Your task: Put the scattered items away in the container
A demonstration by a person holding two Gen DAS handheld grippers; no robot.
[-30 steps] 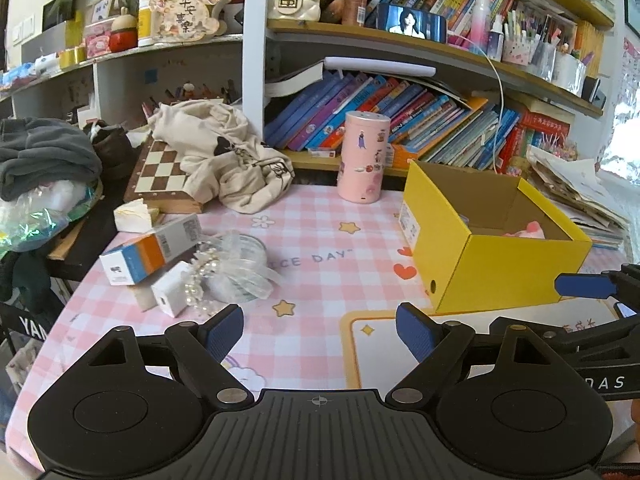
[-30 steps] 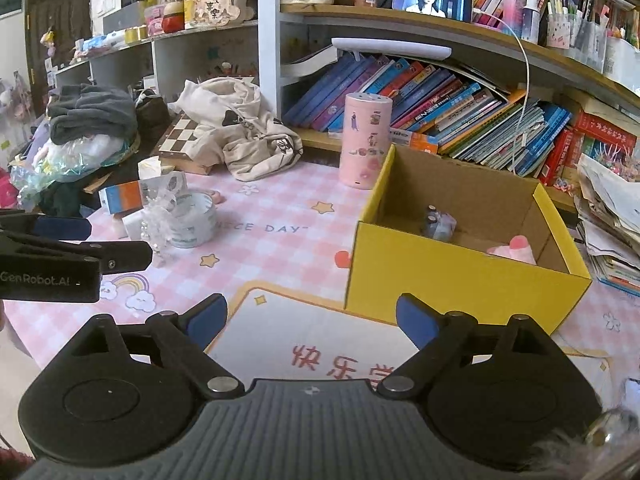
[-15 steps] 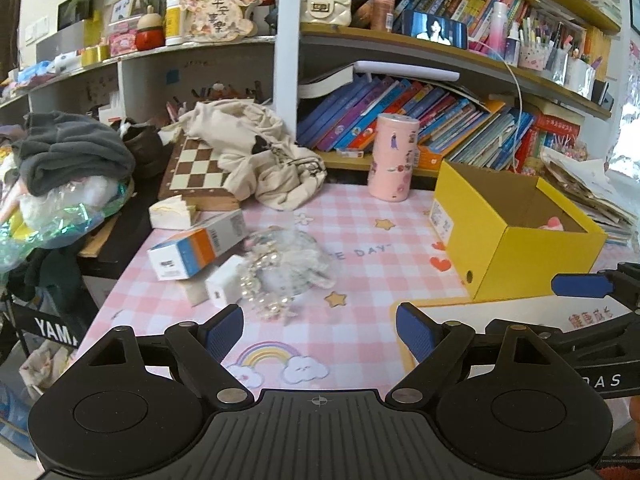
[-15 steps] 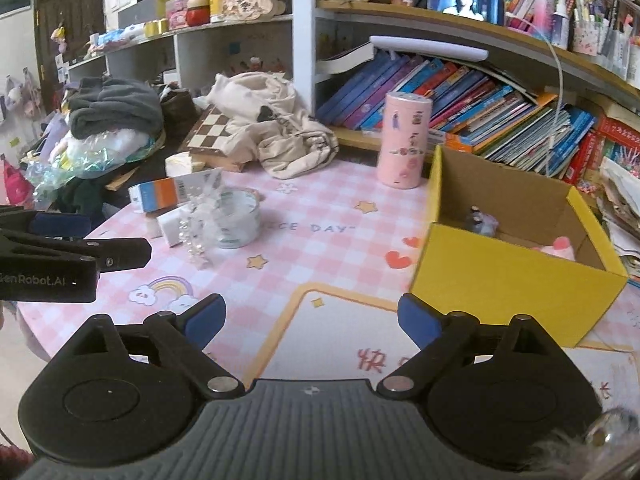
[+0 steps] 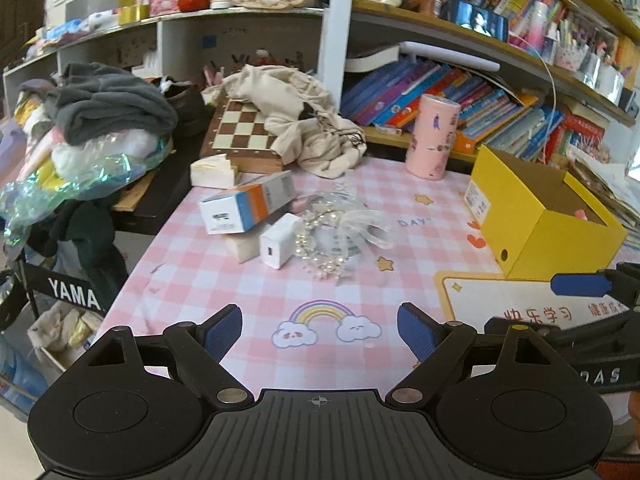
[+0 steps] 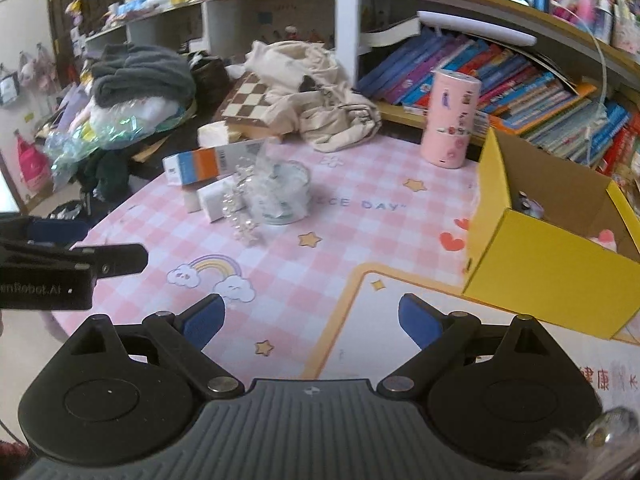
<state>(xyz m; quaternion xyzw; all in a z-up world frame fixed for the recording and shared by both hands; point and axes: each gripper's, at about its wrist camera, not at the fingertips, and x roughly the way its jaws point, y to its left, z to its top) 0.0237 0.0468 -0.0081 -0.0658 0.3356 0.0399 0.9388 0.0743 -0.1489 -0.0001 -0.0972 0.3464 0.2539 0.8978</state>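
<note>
**Both grippers empty over the near table edge**

From your left wrist view, your left gripper (image 5: pixel 320 330) hangs above the pink checked table (image 5: pixel 248 292) with its jaws wide and opening a touch further; nothing sits between the blue pads (image 5: pixel 224 330), only the rainbow print (image 5: pixel 322 322) beyond them; the scattered items lie in a cluster left of centre: an orange and white carton (image 5: pixel 248 208) tilted on a white block, a white charger (image 5: pixel 280 246) just in front of it, and a bead and ribbon tangle (image 5: pixel 340 240) touching the charger's right side; a small white box (image 5: pixel 212 172) sits behind the carton by the chessboard (image 5: pixel 240 132); the yellow box (image 5: pixel 540 216) stands open at the right, well apart from the cluster, with something pink just showing inside; a pink tin (image 5: pixel 432 138) stands upright behind it; your right gripper's blue tip pokes in at the right edge.

From your right wrist view, your right gripper (image 6: pixel 312 320) also has its jaws wide with nothing between them; it hovers over the edge of the white mat (image 6: pixel 440 332); the box (image 6: pixel 552 264) is near on the right, holding a small figure and a pink thing; the carton (image 6: pixel 204 164), charger (image 6: pixel 216 200) and tangle (image 6: pixel 260 192), draped over a round tin (image 6: pixel 292 196), lie across the table on the left; your left gripper shows at the left edge.
</note>
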